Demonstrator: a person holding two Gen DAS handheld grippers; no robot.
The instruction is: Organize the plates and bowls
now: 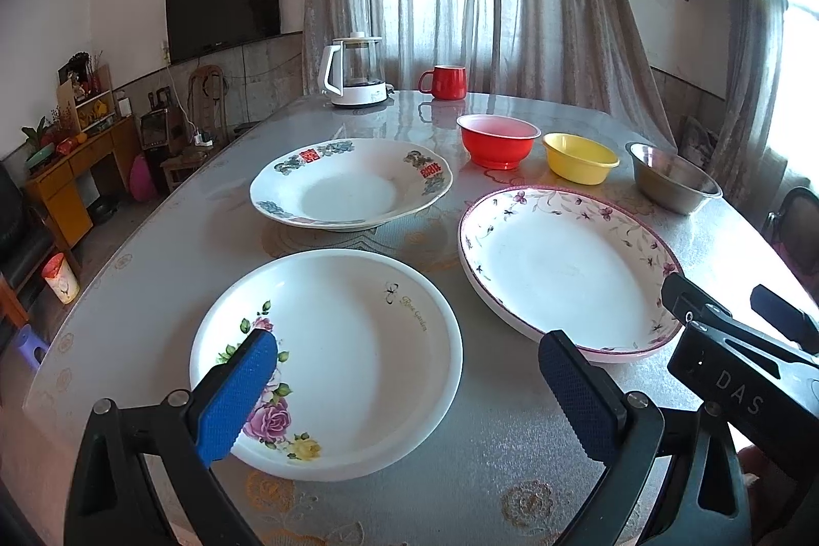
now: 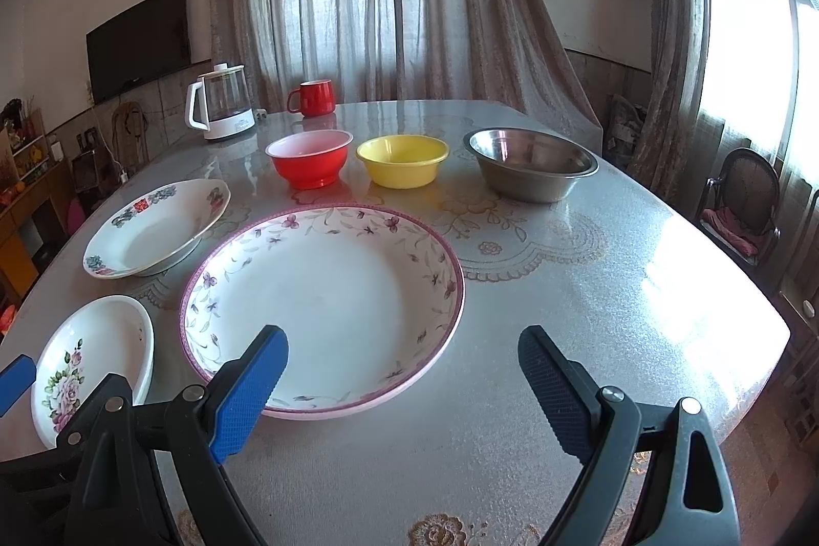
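Three plates lie on the table: a rose-print plate (image 1: 338, 356) (image 2: 92, 362) nearest, a purple-rimmed floral plate (image 1: 568, 269) (image 2: 327, 305) to its right, and a plate with red characters (image 1: 348, 188) (image 2: 153, 228) behind. Further back stand a red bowl (image 1: 497, 139) (image 2: 309, 157), a yellow bowl (image 1: 579, 157) (image 2: 403, 159) and a steel bowl (image 1: 670, 177) (image 2: 530, 162). My left gripper (image 1: 409, 367) hangs open over the rose plate's near side. My right gripper (image 2: 404, 367) is open above the purple plate's near edge, holding nothing; it also shows as my right gripper (image 1: 737, 305) at the right of the left wrist view.
A white kettle (image 1: 356, 72) (image 2: 222, 103) and a red mug (image 1: 445, 82) (image 2: 312, 96) stand at the table's far edge (image 1: 512, 98). A chair (image 2: 742, 208) is beside the table's right side. Bare tabletop (image 2: 614, 290) lies right of the purple plate.
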